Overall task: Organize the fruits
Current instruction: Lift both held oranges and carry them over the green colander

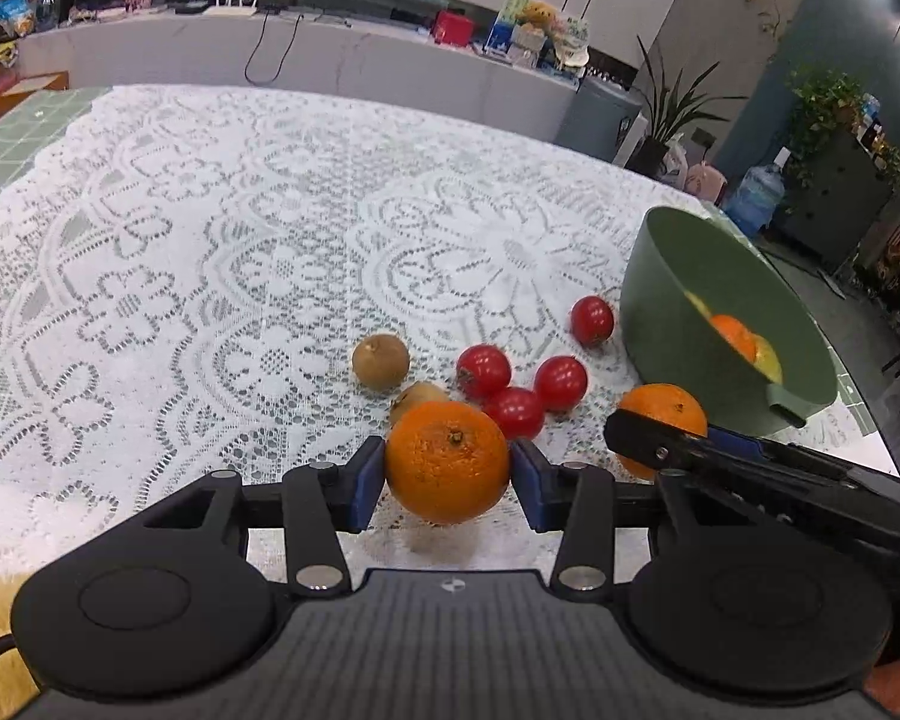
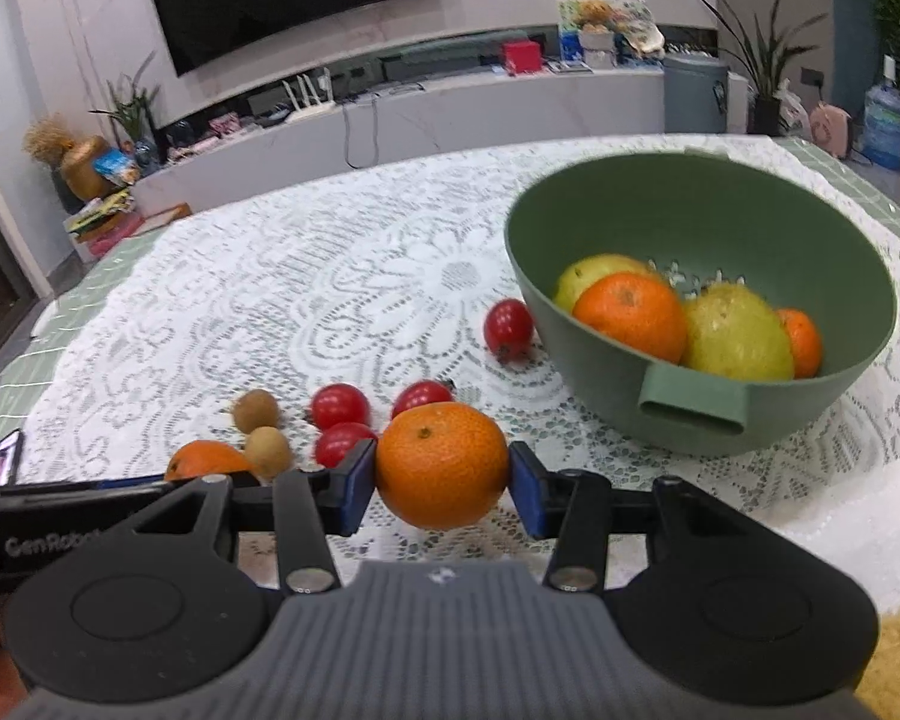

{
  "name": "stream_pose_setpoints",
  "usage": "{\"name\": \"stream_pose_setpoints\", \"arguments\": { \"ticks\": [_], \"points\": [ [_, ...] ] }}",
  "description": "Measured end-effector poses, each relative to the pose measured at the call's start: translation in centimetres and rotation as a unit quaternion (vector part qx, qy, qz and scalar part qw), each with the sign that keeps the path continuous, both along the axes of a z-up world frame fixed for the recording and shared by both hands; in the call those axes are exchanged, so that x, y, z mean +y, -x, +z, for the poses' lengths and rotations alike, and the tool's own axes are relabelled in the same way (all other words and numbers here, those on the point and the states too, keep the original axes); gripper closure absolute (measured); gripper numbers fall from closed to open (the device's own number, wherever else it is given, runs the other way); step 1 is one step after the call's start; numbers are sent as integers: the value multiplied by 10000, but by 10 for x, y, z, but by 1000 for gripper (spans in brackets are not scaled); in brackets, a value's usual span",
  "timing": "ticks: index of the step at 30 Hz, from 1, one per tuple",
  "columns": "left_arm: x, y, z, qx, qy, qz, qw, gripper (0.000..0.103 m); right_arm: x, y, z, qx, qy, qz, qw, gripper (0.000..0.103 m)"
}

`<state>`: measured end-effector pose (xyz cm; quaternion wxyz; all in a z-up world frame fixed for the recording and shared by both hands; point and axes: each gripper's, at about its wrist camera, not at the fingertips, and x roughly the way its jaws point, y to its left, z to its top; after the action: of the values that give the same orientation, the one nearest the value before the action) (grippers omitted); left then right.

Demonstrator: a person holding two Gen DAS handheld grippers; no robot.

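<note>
My left gripper (image 1: 448,476) is shut on an orange (image 1: 448,450), its blue pads pressing both sides just above the lace cloth. In the right wrist view, my right gripper (image 2: 442,476) is likewise shut on a second orange (image 2: 442,456). The two grippers sit side by side. The right gripper's finger (image 1: 660,447) shows at the right of the left view, with its orange (image 1: 669,405) behind it. Several cherry tomatoes (image 1: 483,369) and two small brown fruits (image 1: 381,360) lie just ahead. A green bowl (image 2: 720,216) to the right holds oranges and yellow-green fruits.
A white lace tablecloth (image 1: 240,240) covers the green-tiled table. One tomato (image 2: 508,327) lies right against the bowl's left wall. A phone (image 2: 3,456) lies near the table's left edge. A low white counter (image 2: 450,108) runs behind the table.
</note>
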<state>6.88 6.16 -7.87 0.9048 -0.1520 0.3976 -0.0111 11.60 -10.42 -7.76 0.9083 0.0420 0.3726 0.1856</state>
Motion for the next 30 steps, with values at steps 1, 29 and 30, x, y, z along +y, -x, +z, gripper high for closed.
{"name": "stream_pose_setpoints", "arguments": {
  "ticks": [1, 29, 30],
  "points": [
    [0, 1, 2, -26, 20, 7, 10000, 52, -1, 3, 3, -59, 7, 33, 10000, 58],
    [-81, -31, 87, -749, -56, -915, 9930, 52, -87, 16, 89, -1034, 904, 483, 9893, 58],
    [-84, -35, 88, -749, -63, -965, 9925, 52, -89, 14, 90, -1025, 945, 477, 9891, 58]
  ]
}}
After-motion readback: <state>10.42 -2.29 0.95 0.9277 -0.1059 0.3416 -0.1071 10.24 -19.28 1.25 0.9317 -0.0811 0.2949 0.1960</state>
